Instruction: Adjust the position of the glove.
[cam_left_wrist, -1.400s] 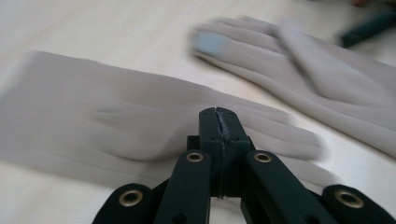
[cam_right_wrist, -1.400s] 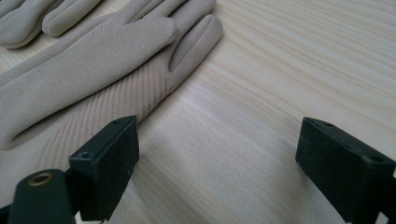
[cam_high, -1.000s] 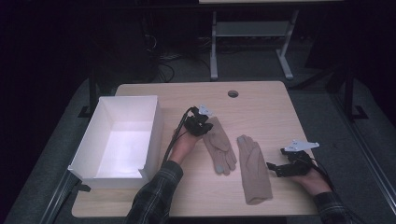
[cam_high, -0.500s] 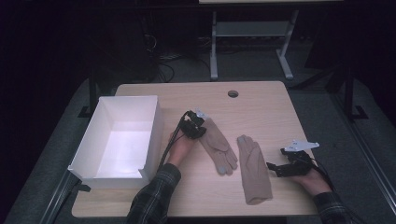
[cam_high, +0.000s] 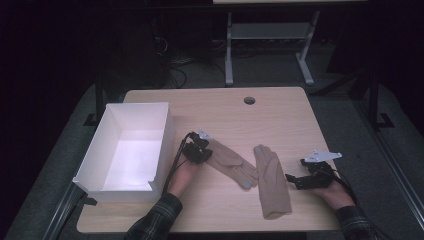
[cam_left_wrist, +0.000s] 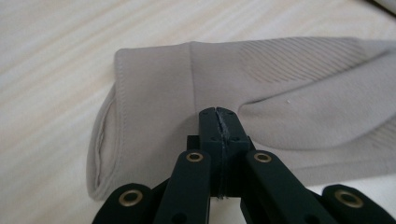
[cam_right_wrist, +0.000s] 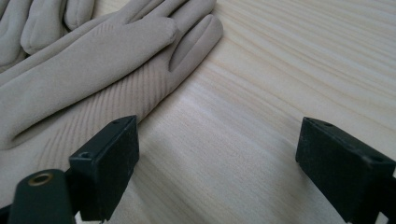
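My left gripper (cam_left_wrist: 218, 114) had its jaws clamped together over the cuff end of the left glove (cam_high: 230, 161), maybe pinching fabric; its long axis ran away rightward; the white box (cam_high: 100, 155) sat just behind, table edge clear; my right gripper (cam_right_wrist: 217, 163) gaped beside the other glove (cam_right_wrist: 93, 70).

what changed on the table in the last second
The left gripper, jaws shut on the cuff of the left glove, has dragged that glove toward the white box and nearer the person. The right gripper stayed open beside the right glove, which has not moved; the box is also where it was.
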